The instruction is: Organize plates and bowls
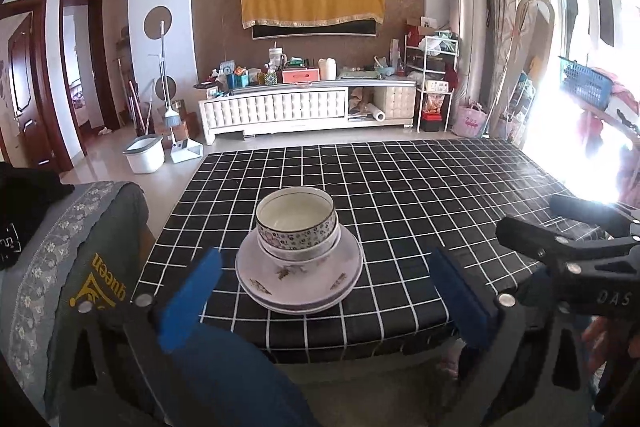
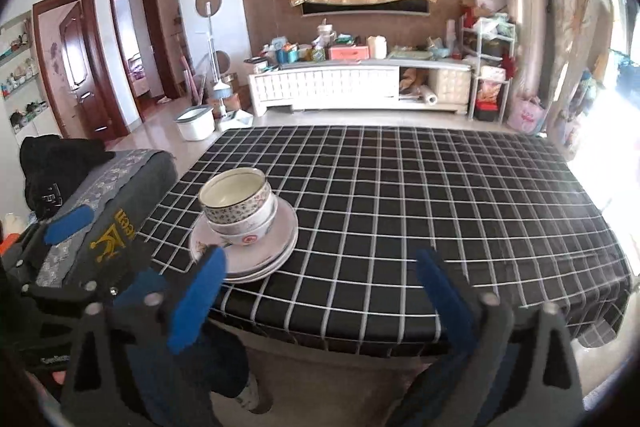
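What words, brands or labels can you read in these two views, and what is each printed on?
"queen", upside down in gold: grey-green cloth cover left of the table.
"DAS": black body of the right tool, in the left wrist view.
Small white print on the left tool's body: too blurred.
Packages on the TV cabinet: too small.

Left wrist view from the near edge of the table (image 1: 400,187), facing the dish stack (image 1: 298,259) head-on and close, right wrist view beside it, stack (image 2: 244,227) left of centre, both sharing table, stack, cabinet (image 1: 308,107) beyond.
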`<action>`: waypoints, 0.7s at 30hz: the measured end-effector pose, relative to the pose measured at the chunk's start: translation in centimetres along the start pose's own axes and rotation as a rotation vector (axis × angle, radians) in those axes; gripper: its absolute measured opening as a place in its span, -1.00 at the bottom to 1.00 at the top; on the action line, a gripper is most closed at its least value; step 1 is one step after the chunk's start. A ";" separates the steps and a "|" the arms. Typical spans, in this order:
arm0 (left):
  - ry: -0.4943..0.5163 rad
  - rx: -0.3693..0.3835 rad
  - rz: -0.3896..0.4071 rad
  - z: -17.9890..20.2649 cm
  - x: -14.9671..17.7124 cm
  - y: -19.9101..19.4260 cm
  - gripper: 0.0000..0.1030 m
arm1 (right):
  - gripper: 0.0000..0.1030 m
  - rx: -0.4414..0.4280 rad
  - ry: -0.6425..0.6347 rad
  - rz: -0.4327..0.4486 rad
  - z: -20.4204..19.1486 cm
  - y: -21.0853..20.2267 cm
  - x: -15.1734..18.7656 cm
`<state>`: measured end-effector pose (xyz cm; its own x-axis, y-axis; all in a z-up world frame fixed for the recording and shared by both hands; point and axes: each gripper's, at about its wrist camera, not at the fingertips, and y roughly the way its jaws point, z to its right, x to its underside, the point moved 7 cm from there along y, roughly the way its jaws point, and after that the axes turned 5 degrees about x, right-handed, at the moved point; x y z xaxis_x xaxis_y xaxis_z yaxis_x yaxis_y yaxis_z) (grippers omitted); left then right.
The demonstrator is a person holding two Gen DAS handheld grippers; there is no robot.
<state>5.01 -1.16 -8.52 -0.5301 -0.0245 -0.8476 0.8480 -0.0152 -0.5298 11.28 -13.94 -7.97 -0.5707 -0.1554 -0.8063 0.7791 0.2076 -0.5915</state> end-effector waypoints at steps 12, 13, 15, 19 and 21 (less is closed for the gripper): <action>-0.018 -0.033 0.008 -0.6 0.8 -1.6 1.00 | 0.99 -0.007 -0.056 0.034 -1.2 -1.2 1.2; -0.020 -0.034 0.005 -0.8 0.8 -1.7 1.00 | 0.99 -0.004 -0.063 0.038 -1.3 -1.2 1.1; -0.022 -0.031 0.007 -0.8 0.7 -1.9 1.00 | 0.99 -0.001 -0.071 0.040 -1.5 -1.4 1.4; -0.028 -0.024 0.006 -0.9 0.7 -1.9 1.00 | 0.99 0.003 -0.068 0.043 -1.5 -1.4 1.4; -0.027 -0.021 0.006 -0.9 0.7 -1.9 1.00 | 0.99 0.007 -0.068 0.046 -1.5 -1.5 1.5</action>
<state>3.02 -0.29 -8.17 -0.5241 -0.0517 -0.8501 0.8510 0.0061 -0.5251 8.89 -13.07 -8.29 -0.5154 -0.2107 -0.8307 0.8062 0.2095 -0.5533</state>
